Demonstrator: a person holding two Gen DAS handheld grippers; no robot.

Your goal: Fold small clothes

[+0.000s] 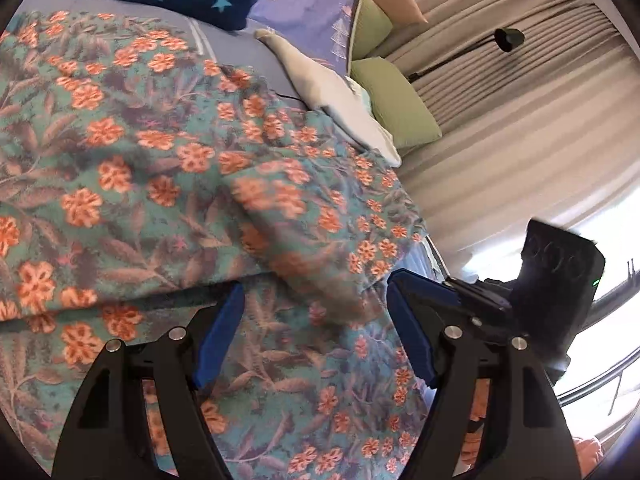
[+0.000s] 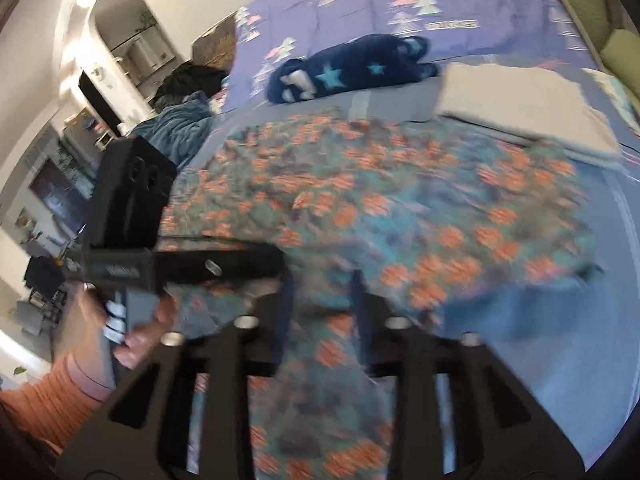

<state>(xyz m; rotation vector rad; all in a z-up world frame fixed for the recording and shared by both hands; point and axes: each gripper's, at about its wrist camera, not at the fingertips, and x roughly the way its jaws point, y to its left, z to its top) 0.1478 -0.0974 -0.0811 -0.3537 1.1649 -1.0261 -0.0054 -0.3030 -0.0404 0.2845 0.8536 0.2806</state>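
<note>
Teal floral garment (image 1: 168, 168): we judge it spread on the bed (image 2: 560, 320) for folding. Left gripper (image 1: 316, 336) released above it; right gripper (image 2: 320, 312) parted, grasping nothing we can discern.

The floral cloth (image 1: 132, 168) is seen spread over the bed (image 1: 240, 46), with a folded ridge running toward the left gripper (image 1: 312, 336); its blue fingers (image 1: 218, 336) are held wide apart above the fabric, nothing being pinched between them; the right gripper's black body (image 1: 560, 280) is seen just beside; green cushions (image 1: 396, 100) are set against a curtain (image 1: 520, 92).
</note>
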